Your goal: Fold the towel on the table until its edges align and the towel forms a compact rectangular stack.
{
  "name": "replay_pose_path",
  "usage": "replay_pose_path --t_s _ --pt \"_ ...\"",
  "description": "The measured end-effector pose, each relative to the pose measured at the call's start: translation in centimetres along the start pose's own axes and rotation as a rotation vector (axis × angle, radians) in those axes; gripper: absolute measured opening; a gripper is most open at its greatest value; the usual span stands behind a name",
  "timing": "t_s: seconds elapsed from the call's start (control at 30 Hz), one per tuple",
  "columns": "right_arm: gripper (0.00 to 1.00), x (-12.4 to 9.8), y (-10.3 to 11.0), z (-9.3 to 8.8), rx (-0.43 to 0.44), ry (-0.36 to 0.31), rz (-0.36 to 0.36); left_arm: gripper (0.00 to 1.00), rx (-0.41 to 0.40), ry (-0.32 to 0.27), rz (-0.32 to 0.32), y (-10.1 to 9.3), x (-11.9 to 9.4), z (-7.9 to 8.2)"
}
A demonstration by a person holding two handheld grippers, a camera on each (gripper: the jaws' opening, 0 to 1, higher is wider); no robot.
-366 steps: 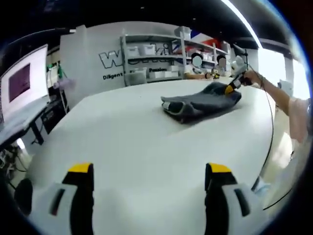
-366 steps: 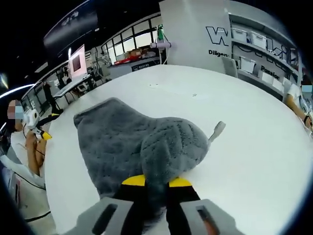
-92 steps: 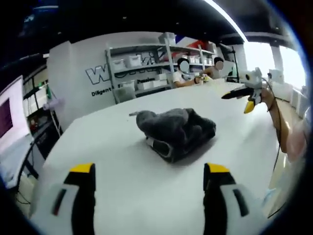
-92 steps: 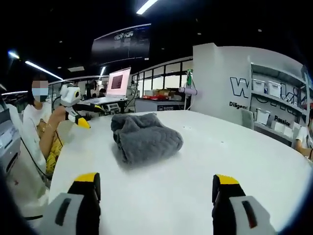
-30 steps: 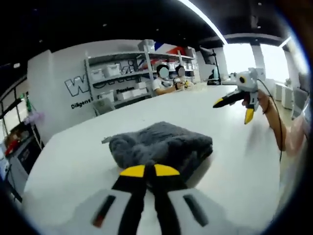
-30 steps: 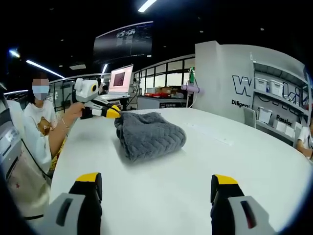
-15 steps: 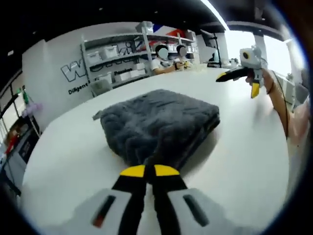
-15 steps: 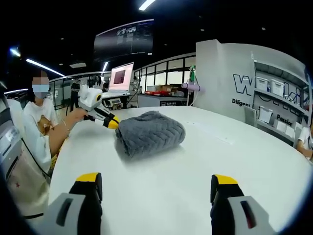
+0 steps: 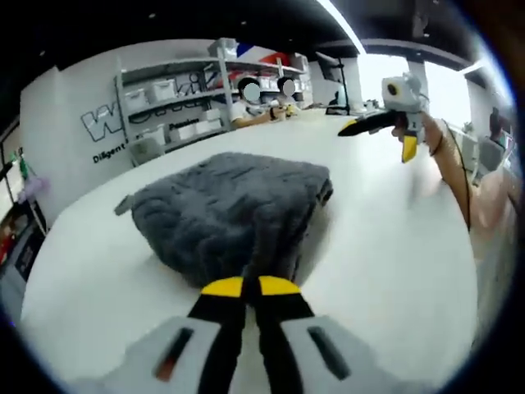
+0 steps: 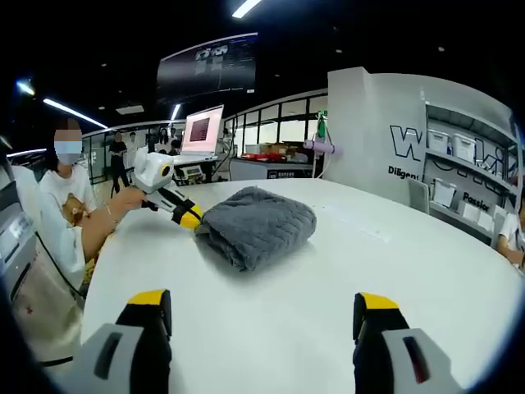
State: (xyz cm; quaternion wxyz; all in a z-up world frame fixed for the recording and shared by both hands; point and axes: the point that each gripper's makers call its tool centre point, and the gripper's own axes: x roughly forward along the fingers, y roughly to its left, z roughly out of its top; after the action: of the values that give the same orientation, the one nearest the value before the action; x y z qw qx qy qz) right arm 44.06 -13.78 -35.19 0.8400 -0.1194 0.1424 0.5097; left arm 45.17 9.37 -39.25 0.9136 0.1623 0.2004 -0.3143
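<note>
Left gripper view, near field: the left tongs (image 9: 251, 286) have their jaws together at the near edge of the grey towel (image 9: 225, 213), apparently nipping the pile there. Compared with half a second earlier, the folded bundle has turned on the white table (image 9: 394, 271), its long side now running toward the far right; a second ago it sat further from the tongs. The change suggests the folding is essentially complete and the present step is squaring and nudging the stack.

Right gripper view: the right tongs (image 10: 256, 305) are held wide apart above bare table, empty, well short of the towel (image 10: 259, 223). The left tongs (image 10: 189, 218) appear beyond, yellow tips touching the towel's left edge, where a moment before they approached it.

Far field: a white wall panel (image 10: 373, 139) bears large outlined letters beginning "W" and a smaller word beginning "Diligen"; the rest is cut off. Shelving (image 9: 176, 103) holds white bins.
</note>
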Motion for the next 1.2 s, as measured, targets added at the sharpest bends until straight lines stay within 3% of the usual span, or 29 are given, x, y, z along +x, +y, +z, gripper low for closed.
replay_pose_path --t_s 0.2,0.43,0.63,1.0,1.2 --pt "0.96 0.1 0.1 -0.1 -0.001 0.004 0.006 0.06 -0.017 -0.015 0.006 0.3 -0.2 0.0" --pt "0.96 0.1 0.1 -0.1 0.002 0.003 0.007 0.06 0.020 0.004 0.085 2.0 -0.4 0.0" --pt "0.96 0.1 0.2 -0.1 0.001 0.005 0.010 0.09 0.001 -0.036 0.077 1.8 -1.2 0.7" --pt "0.96 0.1 0.2 -0.2 0.004 0.007 0.012 0.21 0.061 -0.143 0.114 1.9 -4.5 5.3" --pt "0.95 0.1 0.2 -0.1 0.005 0.004 0.008 0.26 0.111 -0.226 0.132 3.2 -5.2 8.4"
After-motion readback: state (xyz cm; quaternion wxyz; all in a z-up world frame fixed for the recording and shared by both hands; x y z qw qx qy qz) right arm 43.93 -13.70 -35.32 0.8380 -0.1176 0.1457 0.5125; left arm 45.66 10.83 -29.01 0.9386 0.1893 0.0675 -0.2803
